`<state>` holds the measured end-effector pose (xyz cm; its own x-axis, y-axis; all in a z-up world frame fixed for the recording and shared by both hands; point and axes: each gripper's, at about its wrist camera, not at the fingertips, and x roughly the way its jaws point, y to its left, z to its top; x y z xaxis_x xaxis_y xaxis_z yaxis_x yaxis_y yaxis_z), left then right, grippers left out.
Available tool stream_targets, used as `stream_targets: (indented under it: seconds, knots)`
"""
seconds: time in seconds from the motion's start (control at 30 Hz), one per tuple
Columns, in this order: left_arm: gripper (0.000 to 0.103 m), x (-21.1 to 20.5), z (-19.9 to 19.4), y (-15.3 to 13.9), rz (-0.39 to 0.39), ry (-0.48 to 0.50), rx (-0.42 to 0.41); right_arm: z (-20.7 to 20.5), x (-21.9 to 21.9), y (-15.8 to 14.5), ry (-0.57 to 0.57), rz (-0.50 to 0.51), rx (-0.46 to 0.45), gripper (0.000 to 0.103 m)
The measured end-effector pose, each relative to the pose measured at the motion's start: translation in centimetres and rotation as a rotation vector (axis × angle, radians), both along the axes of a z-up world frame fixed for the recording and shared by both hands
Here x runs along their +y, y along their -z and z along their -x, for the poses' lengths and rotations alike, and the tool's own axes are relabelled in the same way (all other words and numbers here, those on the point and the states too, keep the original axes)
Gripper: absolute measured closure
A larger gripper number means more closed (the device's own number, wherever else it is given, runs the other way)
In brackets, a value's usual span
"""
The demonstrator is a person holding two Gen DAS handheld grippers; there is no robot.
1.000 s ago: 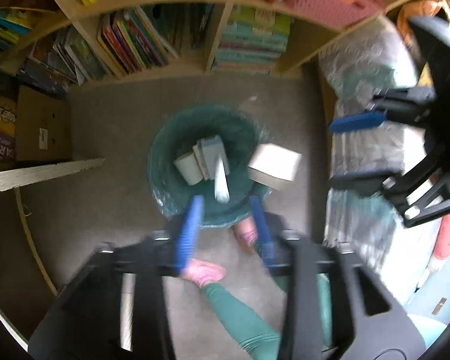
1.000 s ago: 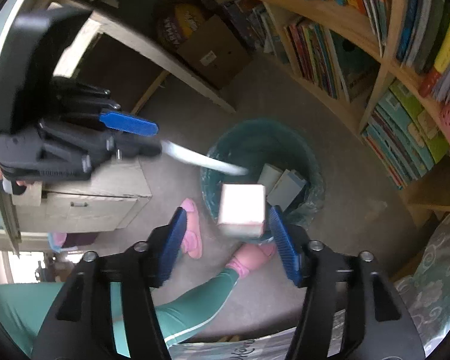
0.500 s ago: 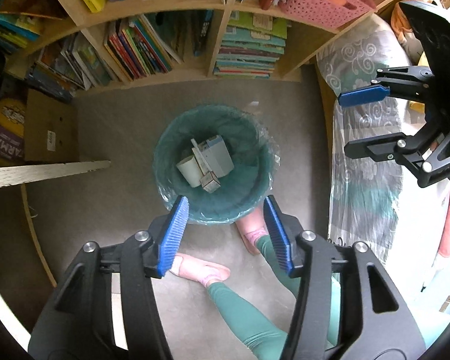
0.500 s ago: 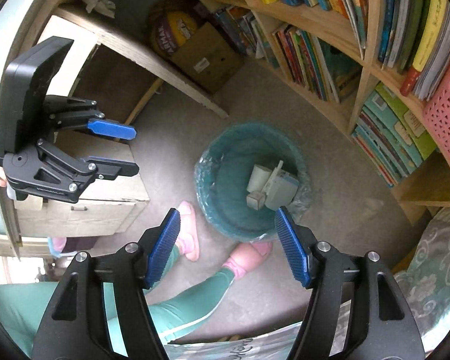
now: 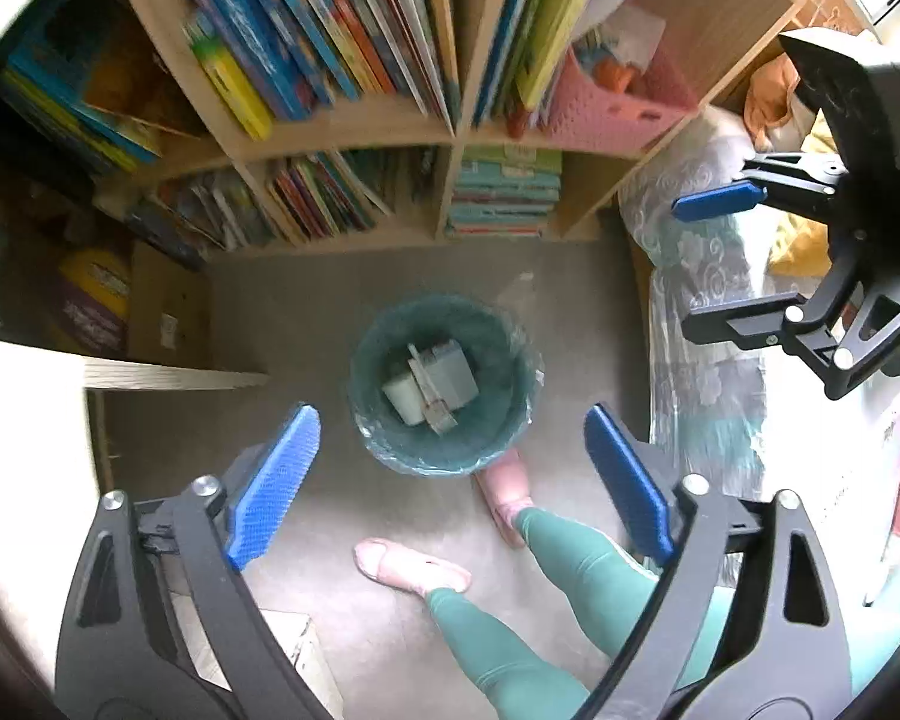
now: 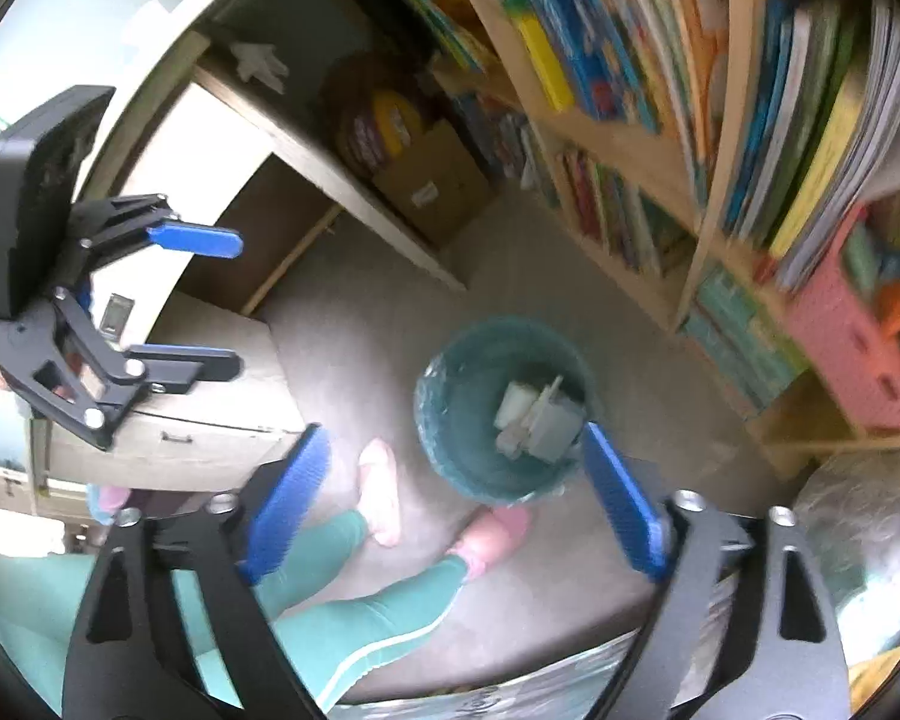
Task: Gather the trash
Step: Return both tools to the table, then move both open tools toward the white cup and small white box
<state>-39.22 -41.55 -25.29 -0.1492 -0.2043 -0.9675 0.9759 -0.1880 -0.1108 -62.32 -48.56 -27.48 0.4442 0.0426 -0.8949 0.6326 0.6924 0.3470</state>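
Observation:
A teal trash bin (image 5: 384, 438) with a plastic liner stands on the grey floor, also in the right wrist view (image 6: 450, 462). Inside lie pale boxes and a flat stick (image 5: 432, 381), seen too in the right wrist view (image 6: 537, 417). My left gripper (image 5: 450, 480) is open and empty, high above the bin; it shows from the side in the right wrist view (image 6: 210, 300). My right gripper (image 6: 453, 501) is open and empty, also high above the bin; it shows at the right of the left wrist view (image 5: 708, 258).
A wooden bookshelf (image 5: 354, 126) full of books stands behind the bin, with a pink basket (image 5: 606, 108). A cardboard box (image 5: 162, 312) sits left. A desk with a drawer (image 6: 198, 420) is at the left. A bed (image 5: 702, 324) lies right. The person's legs and pink slippers (image 5: 414, 564) stand beside the bin.
One second ago my right gripper held a white box and my left a flat stick over the bin. Both were let go and lie in the bin. Both grippers have risen and opened wider.

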Motion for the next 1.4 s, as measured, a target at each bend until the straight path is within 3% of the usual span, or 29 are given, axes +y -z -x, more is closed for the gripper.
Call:
stream_targets:
  seconds: [0.3,0.63,0.97,1.4]
  knots:
    - [0.007,3.0,-3.1,-9.2,0.132,-0.066,-0.075,-2.8,-0.5,-8.5,-0.071,0.102,-0.034,0.013]
    - [0.007,7.6,-10.2,-17.0,0.287,-0.264,-0.206,-10.3,-0.4,-17.3,-0.242,0.188,-0.175,0.013]
    - [0.007,12.8,-17.9,-20.6,0.352,-0.473,-0.242,-20.2,1.7,-23.3,-0.471,0.293,-0.265,0.013]
    - [0.007,18.6,-25.5,-21.5,0.368,-0.603,-0.282,-30.1,6.4,-25.5,-0.648,0.344,-0.296,0.013]
